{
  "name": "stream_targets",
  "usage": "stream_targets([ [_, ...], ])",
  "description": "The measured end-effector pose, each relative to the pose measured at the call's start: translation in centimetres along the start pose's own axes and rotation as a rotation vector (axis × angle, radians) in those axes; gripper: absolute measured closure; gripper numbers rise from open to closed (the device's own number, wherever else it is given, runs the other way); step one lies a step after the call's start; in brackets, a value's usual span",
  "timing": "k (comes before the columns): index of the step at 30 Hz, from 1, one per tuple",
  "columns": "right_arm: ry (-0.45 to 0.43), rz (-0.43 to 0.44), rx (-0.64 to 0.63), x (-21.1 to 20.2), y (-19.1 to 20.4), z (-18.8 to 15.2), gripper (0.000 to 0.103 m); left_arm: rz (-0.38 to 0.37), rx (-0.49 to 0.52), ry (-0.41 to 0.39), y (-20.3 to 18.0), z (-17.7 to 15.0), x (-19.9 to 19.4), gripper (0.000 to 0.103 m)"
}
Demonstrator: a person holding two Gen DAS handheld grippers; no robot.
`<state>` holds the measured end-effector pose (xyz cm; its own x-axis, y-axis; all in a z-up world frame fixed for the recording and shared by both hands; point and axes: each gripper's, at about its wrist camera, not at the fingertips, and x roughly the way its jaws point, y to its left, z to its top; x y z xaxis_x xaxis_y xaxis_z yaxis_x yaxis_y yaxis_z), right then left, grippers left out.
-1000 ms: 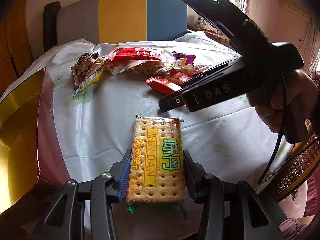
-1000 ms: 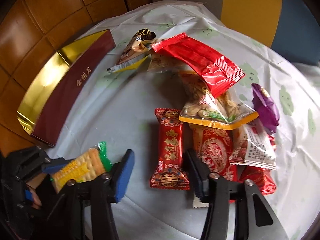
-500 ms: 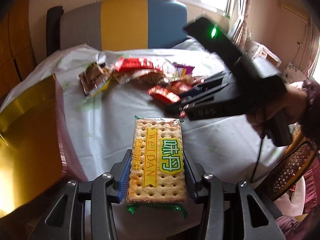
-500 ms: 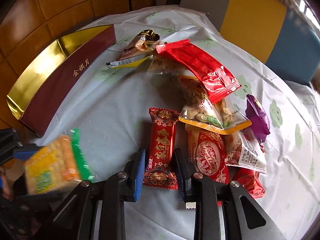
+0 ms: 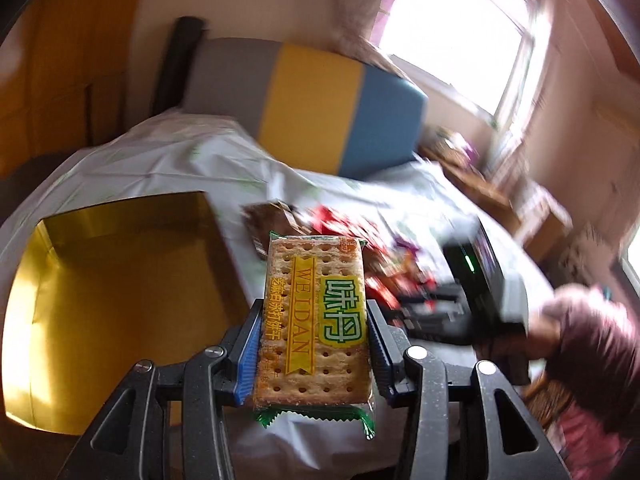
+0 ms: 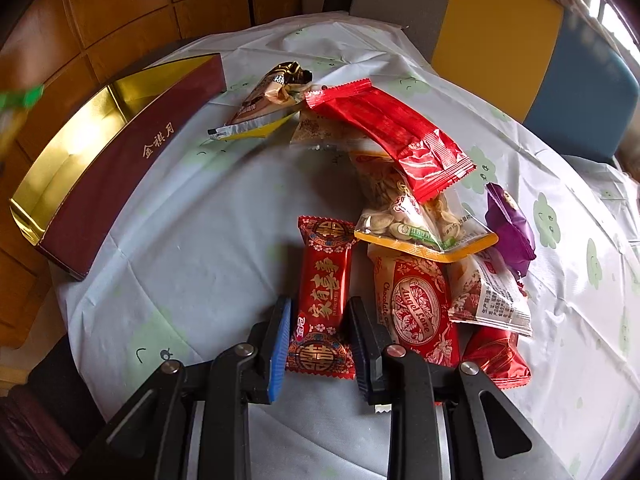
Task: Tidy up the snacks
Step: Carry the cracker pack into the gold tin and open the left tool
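Between the fingers of the left gripper (image 5: 316,344), nearest that wrist camera, sits a cracker packet (image 5: 316,316) printed WEIDAN. Both blue pads press its long edges, so the fingers are part-way open and clamped on the packet. The packet is held clear of the tabletop (image 5: 168,156), its green crimped end toward the camera. Beyond it and to the left lies the gold-lined box (image 5: 120,280), open side up. Farther right, blurred, the right gripper (image 5: 436,312) shows with a hand (image 5: 560,320) and a dark red sleeve (image 5: 596,352) behind it. A chair back (image 5: 304,104) in grey, yellow and blue stands behind the tabletop.

At the right wrist camera, the right gripper (image 6: 320,336) has just been closing; its fingers stand narrow and clamp the lower part of a red candy packet (image 6: 324,292) with gold characters, which lies on the white flower-print tabletop (image 6: 192,240). Just right of it lie a red-and-white chocolate packet (image 6: 416,304) and a white snack packet (image 6: 492,296), with a small red wrapper (image 6: 496,356) below them. Beyond these rests a clear bag of seeds (image 6: 412,216), a purple wrapper (image 6: 510,228) beside it, and a long red packet (image 6: 388,132) across its far end. A brown-and-gold packet (image 6: 268,100) lies farther back. The box (image 6: 132,152), maroon outside, sits at the left edge of the tabletop, well apart from the heap. At the frame's left edge the cracker packet (image 6: 16,108) shows as a blur.
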<state>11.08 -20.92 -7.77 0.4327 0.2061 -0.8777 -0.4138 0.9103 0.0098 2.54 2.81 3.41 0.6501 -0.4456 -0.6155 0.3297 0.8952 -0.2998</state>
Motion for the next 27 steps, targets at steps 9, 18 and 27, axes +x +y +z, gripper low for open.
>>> stream_targets([
  [9, -0.001, -0.019, -0.011, 0.1, 0.6, 0.0, 0.075, 0.224, -0.132, 0.067, 6.2, 3.8, 3.7, 0.056],
  [18, 0.001, -0.013, -0.004, 0.1, 0.3, 0.1, 0.075, 0.314, -0.223, 0.151, 10.6, 7.0, 11.0, 0.056],
  [27, -0.002, -0.013, -0.011, 0.2, 0.4, 0.0, 0.074, 0.337, -0.248, 0.234, 11.9, 6.6, 15.1, 0.055],
])
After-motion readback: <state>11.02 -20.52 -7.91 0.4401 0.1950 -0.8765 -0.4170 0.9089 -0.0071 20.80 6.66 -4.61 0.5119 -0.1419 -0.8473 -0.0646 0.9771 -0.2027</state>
